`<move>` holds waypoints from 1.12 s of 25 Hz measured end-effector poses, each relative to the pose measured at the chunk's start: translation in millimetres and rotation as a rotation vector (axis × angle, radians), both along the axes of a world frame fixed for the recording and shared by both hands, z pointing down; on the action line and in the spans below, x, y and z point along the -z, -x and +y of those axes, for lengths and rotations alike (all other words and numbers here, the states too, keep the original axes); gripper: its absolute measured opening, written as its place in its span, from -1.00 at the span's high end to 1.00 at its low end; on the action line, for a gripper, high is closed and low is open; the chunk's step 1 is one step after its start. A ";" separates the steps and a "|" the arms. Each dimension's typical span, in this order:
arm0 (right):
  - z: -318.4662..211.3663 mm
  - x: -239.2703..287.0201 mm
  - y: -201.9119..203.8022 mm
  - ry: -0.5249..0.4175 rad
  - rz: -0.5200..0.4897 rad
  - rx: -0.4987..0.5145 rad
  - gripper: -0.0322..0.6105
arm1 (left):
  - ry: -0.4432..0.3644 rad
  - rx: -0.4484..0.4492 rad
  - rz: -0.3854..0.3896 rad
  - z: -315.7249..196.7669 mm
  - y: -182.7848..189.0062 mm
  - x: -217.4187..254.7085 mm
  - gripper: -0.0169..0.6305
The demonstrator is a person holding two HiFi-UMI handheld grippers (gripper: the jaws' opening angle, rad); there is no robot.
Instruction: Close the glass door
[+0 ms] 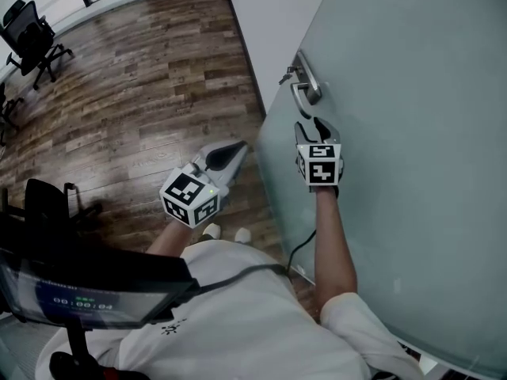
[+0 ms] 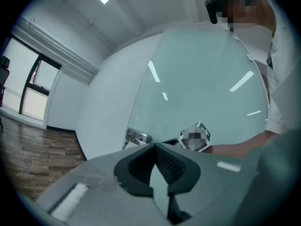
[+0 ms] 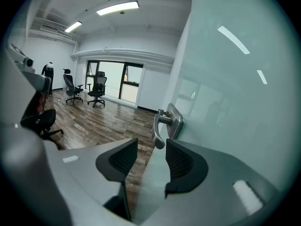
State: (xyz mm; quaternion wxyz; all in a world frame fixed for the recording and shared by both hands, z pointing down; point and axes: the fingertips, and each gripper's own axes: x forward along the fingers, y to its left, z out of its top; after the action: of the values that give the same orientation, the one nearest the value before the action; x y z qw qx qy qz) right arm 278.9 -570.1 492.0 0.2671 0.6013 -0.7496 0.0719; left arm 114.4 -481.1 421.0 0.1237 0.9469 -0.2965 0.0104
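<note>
Jaws are being held apart and empty on the right gripper [image 3: 151, 147] near the silver lever handle [image 3: 159, 128] of the frosted glass door [image 3: 235, 102], and pressed together on the left gripper [image 2: 154, 146].

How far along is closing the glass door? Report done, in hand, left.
Done: nothing; the glass door stands ajar, floor showing past its edge. In hand: the open right gripper sits short of the handle, not gripping; the left gripper is shut. Left: swing the door closed.

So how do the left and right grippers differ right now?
The left gripper has its jaws together; the right gripper has them apart. The left hangs over the floor beside the glass door; the right sits just short of the handle. Neither grips anything.
</note>
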 end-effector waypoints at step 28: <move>-51.0 -19.6 -2.9 0.077 -0.075 -0.054 0.60 | 0.018 0.050 -0.023 12.8 32.0 -6.8 0.93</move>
State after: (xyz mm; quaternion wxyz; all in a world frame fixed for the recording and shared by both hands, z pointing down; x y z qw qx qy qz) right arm 281.7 -621.1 511.6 0.2597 0.6073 -0.7394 0.1305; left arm 82.4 -468.3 427.9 0.1292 0.9379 -0.3213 0.0207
